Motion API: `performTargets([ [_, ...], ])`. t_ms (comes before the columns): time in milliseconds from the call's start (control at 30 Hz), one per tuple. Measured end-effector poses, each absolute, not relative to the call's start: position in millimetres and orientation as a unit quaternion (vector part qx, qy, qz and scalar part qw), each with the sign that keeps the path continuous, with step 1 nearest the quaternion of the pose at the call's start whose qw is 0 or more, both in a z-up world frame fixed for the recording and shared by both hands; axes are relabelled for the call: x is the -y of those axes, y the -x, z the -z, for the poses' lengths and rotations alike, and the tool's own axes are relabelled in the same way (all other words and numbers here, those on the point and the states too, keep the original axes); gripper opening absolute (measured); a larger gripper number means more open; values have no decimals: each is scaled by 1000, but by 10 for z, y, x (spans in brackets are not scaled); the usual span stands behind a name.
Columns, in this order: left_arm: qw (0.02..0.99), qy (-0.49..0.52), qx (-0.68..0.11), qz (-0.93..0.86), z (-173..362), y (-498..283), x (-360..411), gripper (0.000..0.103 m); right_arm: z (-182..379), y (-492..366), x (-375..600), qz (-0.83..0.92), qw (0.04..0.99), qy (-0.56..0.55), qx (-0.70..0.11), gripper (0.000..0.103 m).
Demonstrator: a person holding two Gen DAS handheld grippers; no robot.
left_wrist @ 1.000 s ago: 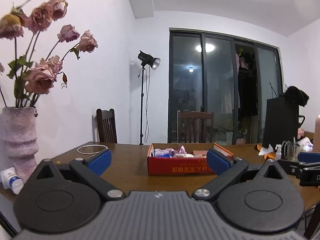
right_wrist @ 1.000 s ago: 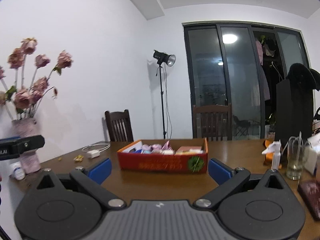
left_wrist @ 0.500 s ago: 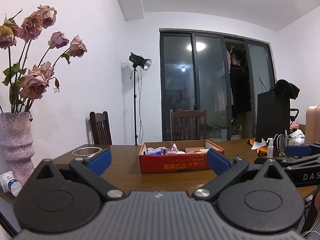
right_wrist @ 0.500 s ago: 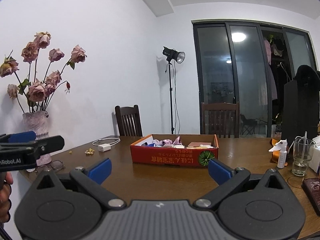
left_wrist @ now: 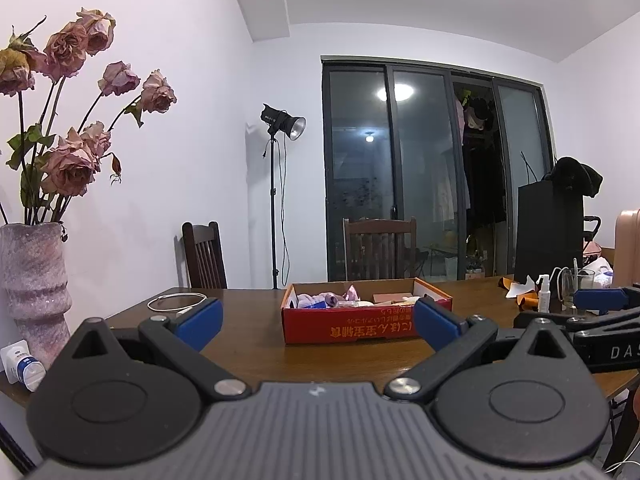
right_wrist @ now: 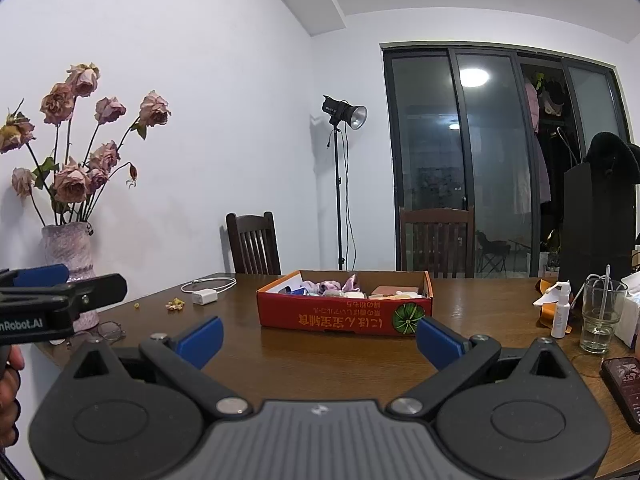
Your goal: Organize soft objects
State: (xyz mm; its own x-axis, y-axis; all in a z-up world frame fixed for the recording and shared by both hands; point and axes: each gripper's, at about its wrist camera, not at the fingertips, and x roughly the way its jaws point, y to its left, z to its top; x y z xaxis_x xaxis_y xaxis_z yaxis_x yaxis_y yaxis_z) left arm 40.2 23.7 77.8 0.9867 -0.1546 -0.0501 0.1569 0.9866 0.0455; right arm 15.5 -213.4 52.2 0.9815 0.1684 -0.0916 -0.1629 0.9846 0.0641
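Left wrist view: both tongs, left [left_wrist: 318,318] and right [right_wrist: 318,338], spread wide and gripping nothing, held back over the worktop [right_wrist: 340,360] facing the red box [right_wrist: 344,316], soft cloth pieces [right_wrist: 324,286] heaped inside, seemingly to keep it framed.

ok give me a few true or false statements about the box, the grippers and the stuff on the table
1. Both hand-held grippers, left and right, are open and hold nothing. True.
2. The red box is empty. False: soft items lie inside it.
3. A vase of flowers stands at the table's left end. True.
4. The drinking glass lies on its side. False: it stands upright.
5. The white charger sits inside the box. False: it rests on the table, left of it.
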Motion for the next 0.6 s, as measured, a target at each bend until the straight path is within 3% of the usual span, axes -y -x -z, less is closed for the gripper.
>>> performTargets([
  [600,997,-20,-23,74,-782,-402,-260,103,-526,-149,2142,-81,995,-36,-46,103],
])
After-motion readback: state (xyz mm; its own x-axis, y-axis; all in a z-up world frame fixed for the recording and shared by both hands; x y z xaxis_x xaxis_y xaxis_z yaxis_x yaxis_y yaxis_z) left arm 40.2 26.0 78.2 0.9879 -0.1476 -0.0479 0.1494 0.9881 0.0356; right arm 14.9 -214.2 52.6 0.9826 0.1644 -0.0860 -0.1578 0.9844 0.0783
